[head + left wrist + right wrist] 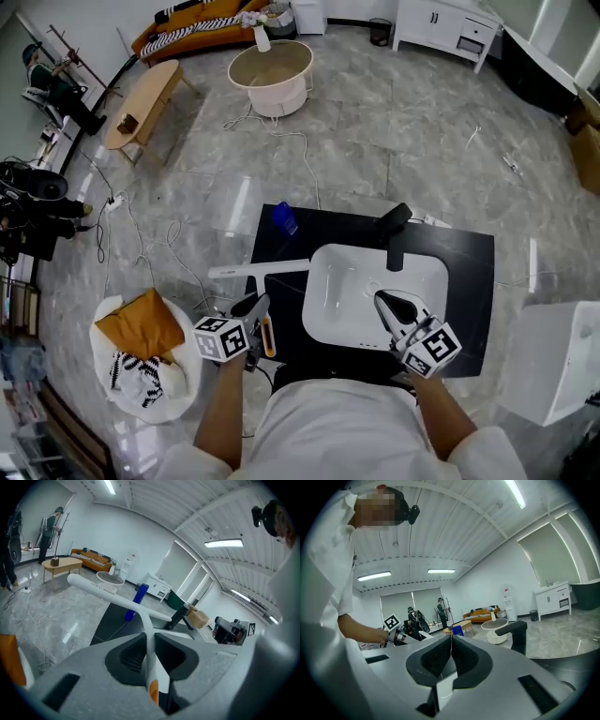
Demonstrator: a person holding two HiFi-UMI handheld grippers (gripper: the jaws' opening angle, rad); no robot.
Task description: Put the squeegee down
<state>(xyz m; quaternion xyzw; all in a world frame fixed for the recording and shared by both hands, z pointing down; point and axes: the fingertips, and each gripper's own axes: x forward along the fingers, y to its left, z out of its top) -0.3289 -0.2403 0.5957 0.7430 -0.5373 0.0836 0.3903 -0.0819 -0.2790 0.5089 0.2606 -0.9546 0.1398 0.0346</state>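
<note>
Two tongs sit at the near rim of the white sink (330,323): your right gripper (386,302) is pinched together on nothing above the basin, and your left gripper (255,309), just left of the sink, is clamped on the handle of the squeegee (262,269). It looks light, stiff and smooth, so the handle is the sensible hold. Farther out, the white T (orange band low on the handle) runs its long crossbar across the sink's far left corner.

The T-shaped plastic squeegee (258,270) is white with an orange handle band; the rectangular countertop (469,281) is black, its ceramic basin (347,300) white, the small bottle (285,218) blue.
</note>
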